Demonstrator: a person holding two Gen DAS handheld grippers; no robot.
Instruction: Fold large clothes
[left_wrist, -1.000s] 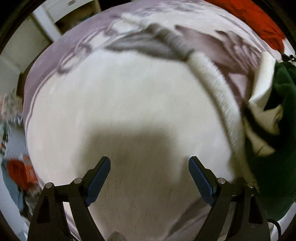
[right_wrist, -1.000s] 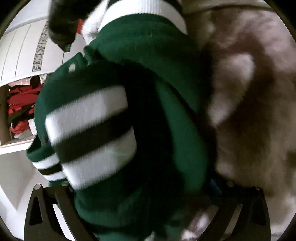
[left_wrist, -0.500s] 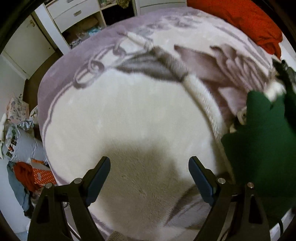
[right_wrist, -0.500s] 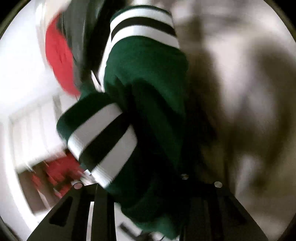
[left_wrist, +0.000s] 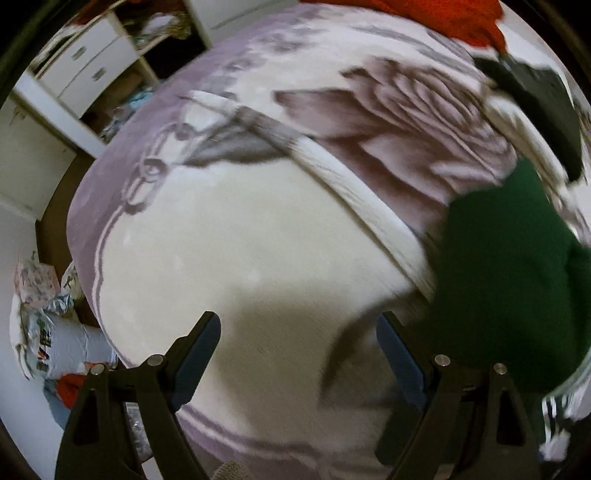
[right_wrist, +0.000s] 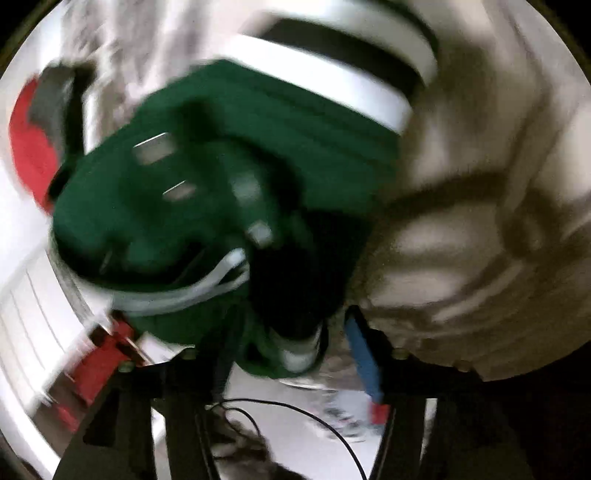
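A dark green jacket (right_wrist: 229, 177) with white and black striped cuffs fills the right wrist view, bunched and blurred. My right gripper (right_wrist: 288, 343) is shut on a fold of it. In the left wrist view the jacket (left_wrist: 506, 280) hangs at the right, over the bed. My left gripper (left_wrist: 297, 350) is open and empty, hovering above the cream and purple flowered blanket (left_wrist: 229, 236) that covers the bed.
A red cloth (left_wrist: 454, 18) lies at the far end of the bed. White drawers and open shelves (left_wrist: 88, 62) stand beyond the bed at the upper left. Bags and clothes (left_wrist: 51, 332) lie on the floor at the left. A black cable (right_wrist: 295, 413) hangs below the right gripper.
The right gripper has swung the green jacket around, and it now covers more of the right side of the left wrist view. The left gripper has pulled back from the blanket, still open.
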